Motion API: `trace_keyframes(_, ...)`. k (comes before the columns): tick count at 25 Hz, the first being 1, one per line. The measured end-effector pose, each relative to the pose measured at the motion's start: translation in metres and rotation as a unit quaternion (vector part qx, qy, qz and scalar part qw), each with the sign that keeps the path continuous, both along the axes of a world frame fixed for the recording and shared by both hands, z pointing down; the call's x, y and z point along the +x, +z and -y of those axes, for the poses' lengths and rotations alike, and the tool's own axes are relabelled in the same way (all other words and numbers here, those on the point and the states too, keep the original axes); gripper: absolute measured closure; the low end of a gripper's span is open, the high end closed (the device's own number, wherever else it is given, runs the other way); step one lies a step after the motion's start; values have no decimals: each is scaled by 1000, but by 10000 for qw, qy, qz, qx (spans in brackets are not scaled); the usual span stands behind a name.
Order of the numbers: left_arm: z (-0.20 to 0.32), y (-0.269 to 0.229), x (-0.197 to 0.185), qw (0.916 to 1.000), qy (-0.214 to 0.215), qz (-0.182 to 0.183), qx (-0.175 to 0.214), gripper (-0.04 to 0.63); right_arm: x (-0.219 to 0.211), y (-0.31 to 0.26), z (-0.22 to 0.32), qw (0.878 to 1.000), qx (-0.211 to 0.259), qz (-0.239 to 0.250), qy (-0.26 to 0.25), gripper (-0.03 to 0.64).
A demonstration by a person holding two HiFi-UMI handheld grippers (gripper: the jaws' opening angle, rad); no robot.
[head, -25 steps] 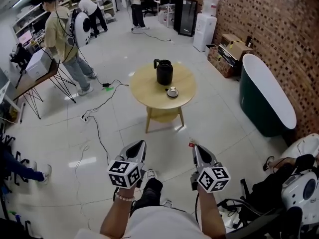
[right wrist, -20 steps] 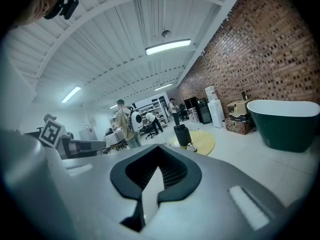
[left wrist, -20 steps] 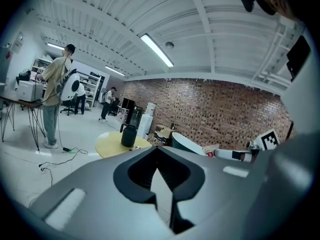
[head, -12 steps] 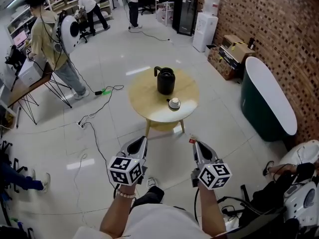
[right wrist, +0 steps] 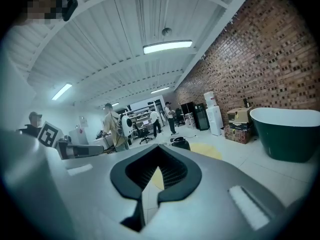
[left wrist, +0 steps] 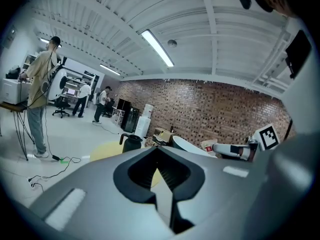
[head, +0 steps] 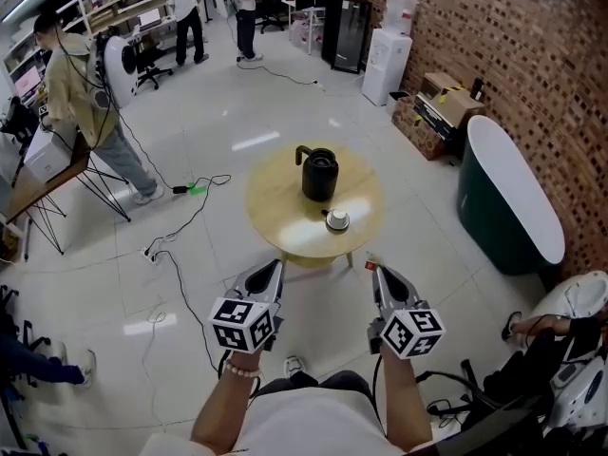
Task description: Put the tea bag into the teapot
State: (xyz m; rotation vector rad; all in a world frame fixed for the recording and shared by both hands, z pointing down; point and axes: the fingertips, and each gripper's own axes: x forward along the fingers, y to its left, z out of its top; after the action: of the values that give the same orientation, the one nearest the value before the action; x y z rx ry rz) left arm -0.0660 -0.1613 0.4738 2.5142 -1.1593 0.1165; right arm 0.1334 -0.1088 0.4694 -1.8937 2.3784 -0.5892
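A black teapot (head: 319,174) stands on a round wooden table (head: 275,202) a few steps ahead of me. Beside it, nearer me, sits a small white saucer (head: 336,220) holding something pale that is too small to make out. My left gripper (head: 268,274) and right gripper (head: 381,275) are held low over the floor, short of the table's near edge, both shut with nothing between the jaws. The teapot (left wrist: 131,142) also shows past my left gripper (left wrist: 165,194). It shows too as the teapot (right wrist: 180,144) past my right gripper (right wrist: 145,194).
A dark green tub (head: 508,193) stands right of the table against the brick wall. Cables (head: 176,221) trail over the floor at the left. Cardboard boxes (head: 442,103) and a water dispenser (head: 385,60) line the far right. People stand at desks at the back left.
The table and teapot have come closer and lower in the head view as I walk forward. Both grippers hold the same pose, still shut.
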Motion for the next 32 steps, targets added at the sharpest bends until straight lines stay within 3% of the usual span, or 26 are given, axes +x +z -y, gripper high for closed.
trace_keyframes(12, 59, 2, 13, 10000, 44, 11, -51, 583, 11, 3, 62, 10000, -67, -14, 11, 617)
trace_keyframes(26, 166, 8, 35, 9997, -180, 97, -108, 583, 26, -1, 204, 9986, -66, -155, -494, 617)
trace_keyframes(32, 208, -15, 48, 9993, -256, 148, -214, 583, 27, -21, 263, 9960, -236, -293, -815, 616)
